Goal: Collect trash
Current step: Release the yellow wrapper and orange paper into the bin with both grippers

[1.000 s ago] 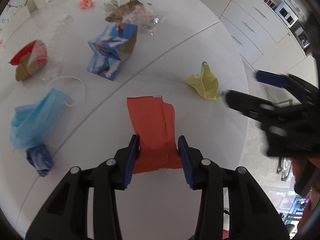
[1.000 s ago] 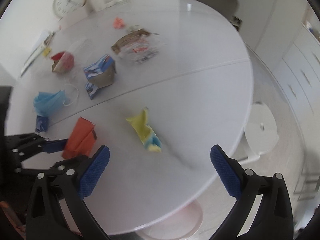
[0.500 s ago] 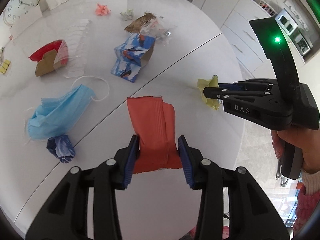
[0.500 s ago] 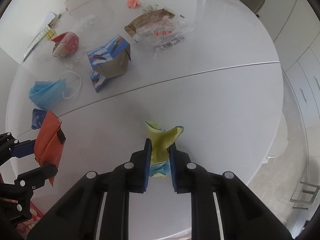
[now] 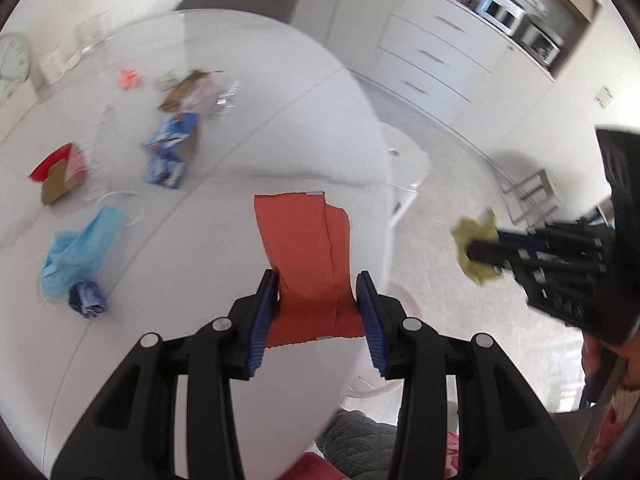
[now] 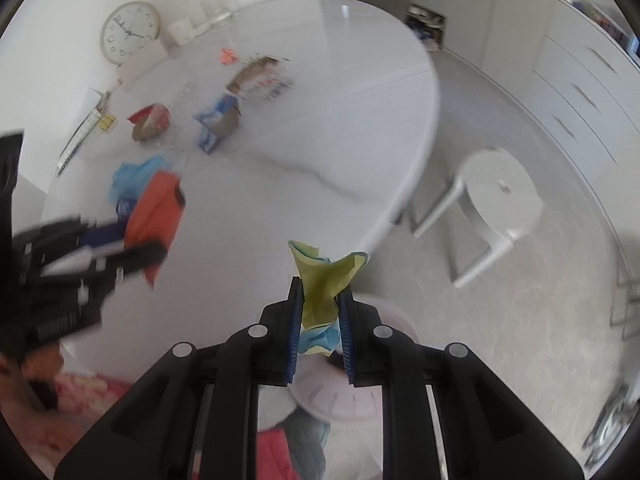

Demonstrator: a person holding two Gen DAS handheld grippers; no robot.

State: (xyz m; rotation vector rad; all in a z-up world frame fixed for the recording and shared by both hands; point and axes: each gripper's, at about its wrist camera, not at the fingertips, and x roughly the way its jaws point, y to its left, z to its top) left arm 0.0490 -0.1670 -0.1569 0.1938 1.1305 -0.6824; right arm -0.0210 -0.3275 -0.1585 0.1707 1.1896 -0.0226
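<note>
My left gripper [image 5: 317,292] is shut on an orange wrapper [image 5: 308,248] and holds it above the near edge of the white round table [image 5: 240,60]. My right gripper [image 6: 321,300] is shut on a crumpled yellow wrapper [image 6: 324,280] with blue inside, held off the table's edge above the floor. The yellow wrapper also shows in the left wrist view [image 5: 476,240], and the orange wrapper in the right wrist view [image 6: 158,208]. Trash still on the table: a blue face mask [image 5: 76,252], a small dark blue wad [image 5: 86,298], a blue carton [image 5: 170,152], a red-brown carton [image 5: 58,172].
Farther back on the table lie a brown and clear plastic bag [image 5: 196,92], a pink scrap [image 5: 130,78] and a clock [image 6: 128,32]. A white stool [image 6: 496,204] stands on the floor to the right. White drawers [image 5: 432,56] line the far wall.
Both grippers have lifted and pulled back from the table with their wrappers. The right gripper closed on the yellow wrapper a second ago and now holds it past the table's edge.
</note>
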